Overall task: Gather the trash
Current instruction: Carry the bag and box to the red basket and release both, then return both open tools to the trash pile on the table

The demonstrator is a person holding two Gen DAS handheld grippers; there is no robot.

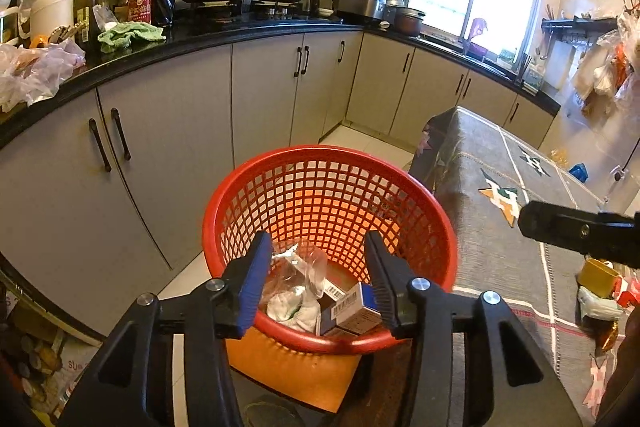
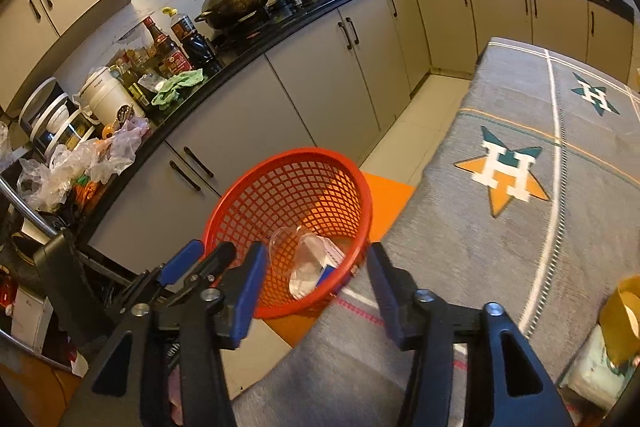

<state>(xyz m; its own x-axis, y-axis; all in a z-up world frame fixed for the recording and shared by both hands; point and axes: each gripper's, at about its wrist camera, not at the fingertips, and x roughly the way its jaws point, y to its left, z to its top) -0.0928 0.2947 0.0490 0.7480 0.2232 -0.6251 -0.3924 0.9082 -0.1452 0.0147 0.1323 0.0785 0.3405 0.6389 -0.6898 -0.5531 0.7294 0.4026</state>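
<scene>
A red mesh basket (image 1: 328, 187) stands on an orange stool beside the table; it also shows in the right wrist view (image 2: 292, 195). Inside lie a clear plastic cup (image 1: 300, 267), white crumpled paper (image 1: 292, 307) and a small blue-and-white box (image 1: 352, 311). My left gripper (image 1: 318, 267) is open and empty, just above the basket's near rim. My right gripper (image 2: 316, 275) is open and empty, over the table's left edge next to the basket; its side shows in the left wrist view (image 1: 576, 231). More trash (image 1: 600, 291) lies on the table at the right, with a yellow cup (image 2: 624, 315).
The table (image 2: 500, 247) has a grey cloth with star patterns. A black counter (image 1: 200, 39) with grey cabinets runs along the left and back, holding bottles, a wok, a green rag (image 1: 128, 35) and plastic bags (image 1: 36, 71). White floor tiles lie between.
</scene>
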